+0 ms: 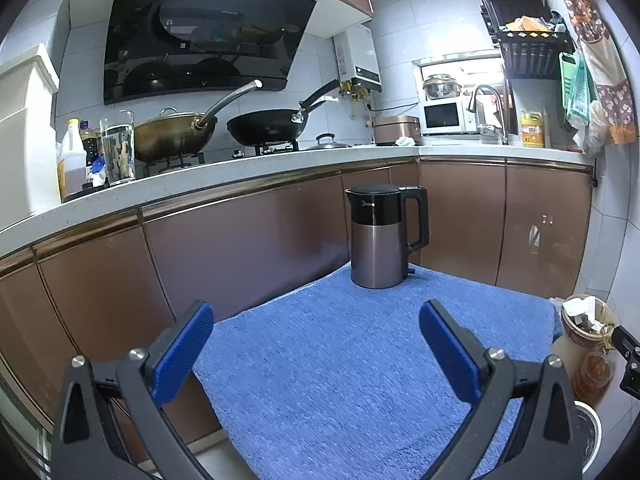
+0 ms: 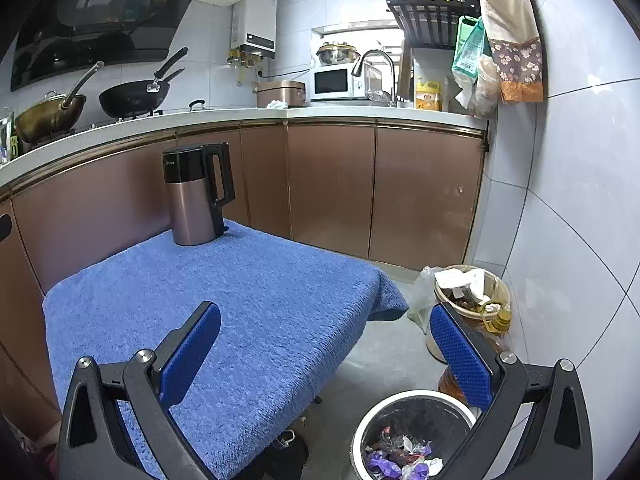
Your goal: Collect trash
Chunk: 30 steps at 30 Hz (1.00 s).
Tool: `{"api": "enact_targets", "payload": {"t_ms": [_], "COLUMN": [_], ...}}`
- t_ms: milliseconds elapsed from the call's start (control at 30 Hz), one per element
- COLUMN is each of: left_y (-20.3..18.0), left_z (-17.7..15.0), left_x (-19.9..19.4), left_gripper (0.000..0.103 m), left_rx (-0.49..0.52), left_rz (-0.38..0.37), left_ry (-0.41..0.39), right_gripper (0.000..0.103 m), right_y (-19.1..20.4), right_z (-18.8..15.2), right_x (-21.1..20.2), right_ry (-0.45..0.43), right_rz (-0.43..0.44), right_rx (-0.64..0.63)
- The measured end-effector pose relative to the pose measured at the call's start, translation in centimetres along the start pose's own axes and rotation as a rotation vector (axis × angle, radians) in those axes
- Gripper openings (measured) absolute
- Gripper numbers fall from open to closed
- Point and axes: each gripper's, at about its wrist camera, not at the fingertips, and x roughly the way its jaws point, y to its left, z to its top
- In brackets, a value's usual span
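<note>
A white-rimmed bin (image 2: 412, 432) stands on the floor at the lower right of the right wrist view, with purple and clear wrappers (image 2: 400, 460) inside. My right gripper (image 2: 326, 356) hangs open above the table's right edge and the bin, nothing between its blue pads (image 2: 460, 356). My left gripper (image 1: 316, 350) is open over the blue towel (image 1: 340, 360), holding nothing. The towel bears only a steel and black kettle (image 1: 380, 236) at its far end, also the kettle (image 2: 196, 196) in the right wrist view. A sliver of the bin (image 1: 590, 428) shows at the left wrist view's right edge.
A tan basket (image 2: 472, 292) with paper scraps and a yellow-capped oil bottle (image 2: 498, 318) stand by the tiled wall. Brown cabinets (image 1: 248, 248) and a counter with two woks (image 1: 264, 128), microwave (image 1: 442, 118) and tap close off the far side.
</note>
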Motion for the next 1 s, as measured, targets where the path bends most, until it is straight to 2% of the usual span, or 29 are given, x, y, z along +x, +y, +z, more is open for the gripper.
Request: {"api": "enact_targets", "payload": {"t_ms": [1000], "left_y": [0.7], "left_z": [0.0], "left_x": [-0.9], "left_gripper": [0.103], "left_rx": [-0.035], "left_rz": [0.002], "left_ry": [0.001], "right_gripper": [0.103], "right_y": [-0.1], "right_z": [0.5], "right_x": [-1.4], "right_ry": [-0.048], "right_rz": [-0.001], "right_rx": [-0.008]}}
